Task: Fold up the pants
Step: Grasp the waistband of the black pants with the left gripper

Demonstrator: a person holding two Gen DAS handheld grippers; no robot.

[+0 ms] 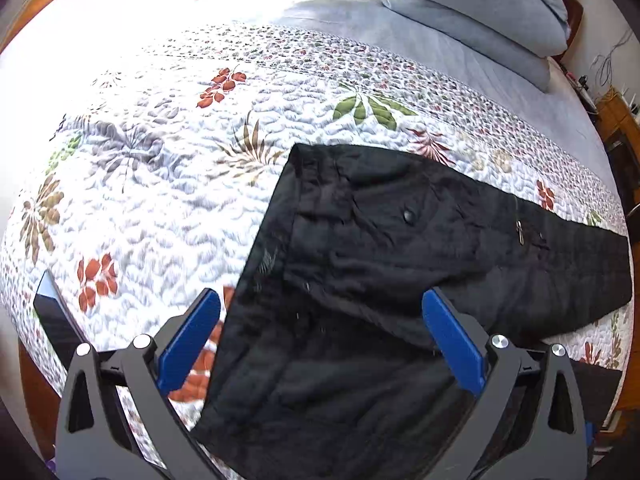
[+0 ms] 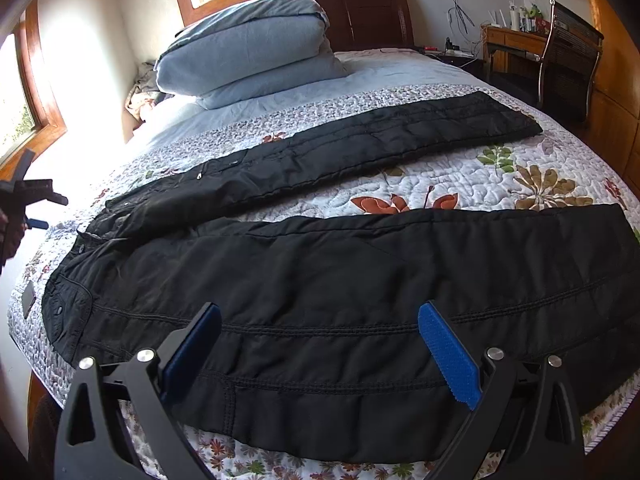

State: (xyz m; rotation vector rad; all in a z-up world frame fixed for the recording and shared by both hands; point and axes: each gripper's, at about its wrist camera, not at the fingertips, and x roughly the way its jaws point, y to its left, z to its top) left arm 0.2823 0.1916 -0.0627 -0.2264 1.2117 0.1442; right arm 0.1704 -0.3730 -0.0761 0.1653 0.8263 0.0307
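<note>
Black pants (image 2: 320, 264) lie spread flat on the floral quilt (image 2: 460, 176), waistband at the left, the two legs reaching right in a V. In the left wrist view the waist end of the pants (image 1: 360, 248) fills the lower middle. My left gripper (image 1: 320, 304) is open, its blue pads either side of the waist area, just above the cloth. It also shows small at the left edge of the right wrist view (image 2: 28, 200). My right gripper (image 2: 320, 316) is open over the near leg's outer seam, holding nothing.
A folded blue duvet (image 2: 248, 48) sits at the head of the bed. A dark phone (image 1: 56, 316) lies on the quilt left of the waistband. A wooden desk and chair (image 2: 560, 52) stand to the right of the bed. A window (image 2: 24, 96) is at the left.
</note>
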